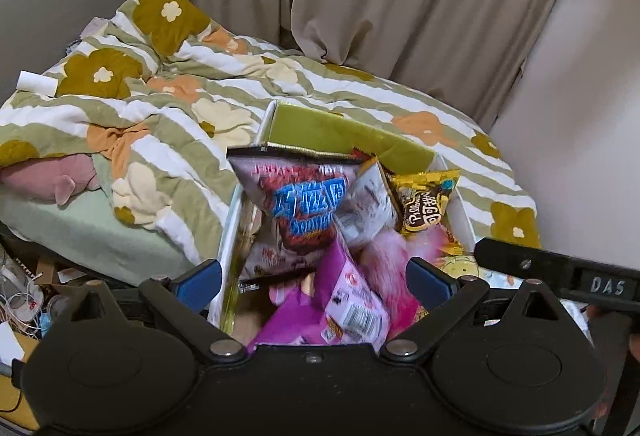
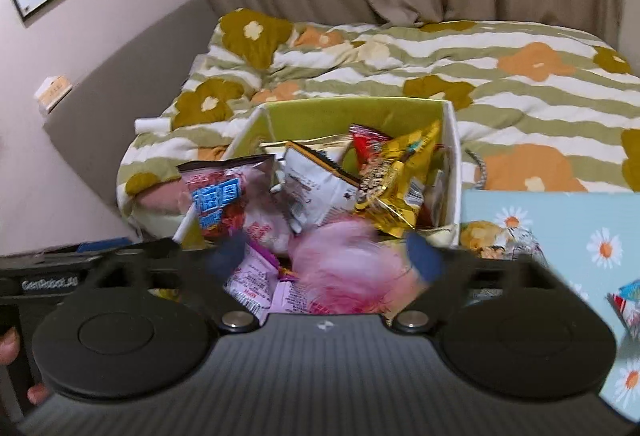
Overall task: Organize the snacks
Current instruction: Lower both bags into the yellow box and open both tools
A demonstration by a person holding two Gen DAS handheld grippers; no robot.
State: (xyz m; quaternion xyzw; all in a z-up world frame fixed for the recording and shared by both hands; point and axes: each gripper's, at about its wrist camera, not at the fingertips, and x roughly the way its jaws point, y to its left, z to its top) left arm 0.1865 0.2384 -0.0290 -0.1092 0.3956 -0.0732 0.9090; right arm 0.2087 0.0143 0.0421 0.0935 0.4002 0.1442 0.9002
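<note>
A white box with a green lining point(image 1: 344, 131) point(image 2: 348, 111) stands at the bed's near edge, full of snack packs. In it are a pink bag with blue letters point(image 1: 300, 203) point(image 2: 216, 201), a white pack point(image 1: 366, 207) point(image 2: 316, 187), a yellow bag point(image 1: 424, 201) point(image 2: 396, 187), purple packs point(image 1: 344, 300) point(image 2: 256, 276) and a fluffy pink thing point(image 1: 390, 260) point(image 2: 348, 268). My left gripper point(image 1: 316, 276) is open just above the purple packs. My right gripper point(image 2: 326, 256) is open over the fluffy pink thing, its image blurred.
The box sits on a bed with a flowered striped quilt point(image 1: 168, 103) point(image 2: 500, 83). A light blue daisy-print surface point(image 2: 560, 236) with a small packet lies right of the box. Curtains hang behind. Floor clutter point(image 1: 28, 300) lies at the left.
</note>
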